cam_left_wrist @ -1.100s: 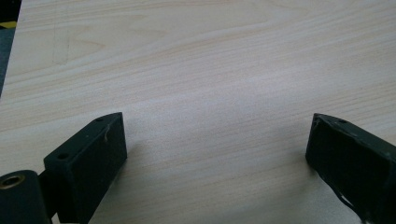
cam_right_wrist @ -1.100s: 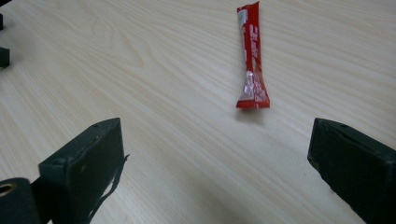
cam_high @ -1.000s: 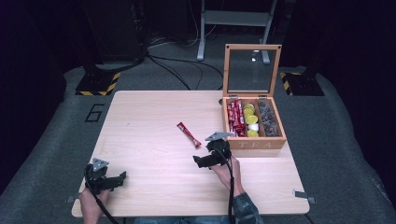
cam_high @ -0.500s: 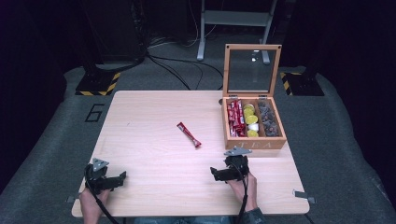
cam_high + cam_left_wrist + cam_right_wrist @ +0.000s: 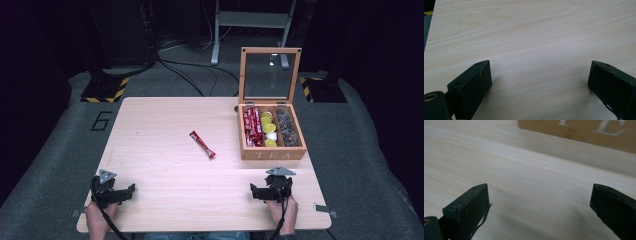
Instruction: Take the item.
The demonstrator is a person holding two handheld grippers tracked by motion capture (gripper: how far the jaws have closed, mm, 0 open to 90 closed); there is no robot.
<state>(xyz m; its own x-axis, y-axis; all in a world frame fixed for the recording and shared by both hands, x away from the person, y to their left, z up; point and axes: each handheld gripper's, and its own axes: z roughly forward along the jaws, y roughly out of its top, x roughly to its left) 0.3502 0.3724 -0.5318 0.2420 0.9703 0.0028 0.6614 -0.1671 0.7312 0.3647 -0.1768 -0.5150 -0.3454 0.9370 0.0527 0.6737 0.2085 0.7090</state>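
Red sachet (image 5: pixel 202 144) lies alone mid-table, long axis diagonal, ahead-left of my right gripper (image 5: pixel 261 192) (nearer than the left gripper (image 5: pixel 122 193)), both with jaws spread wide, empty.

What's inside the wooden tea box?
The tea box holds red sachets on the left, yellow and white pods in the middle, dark pieces on the right. Lower layers are covered.
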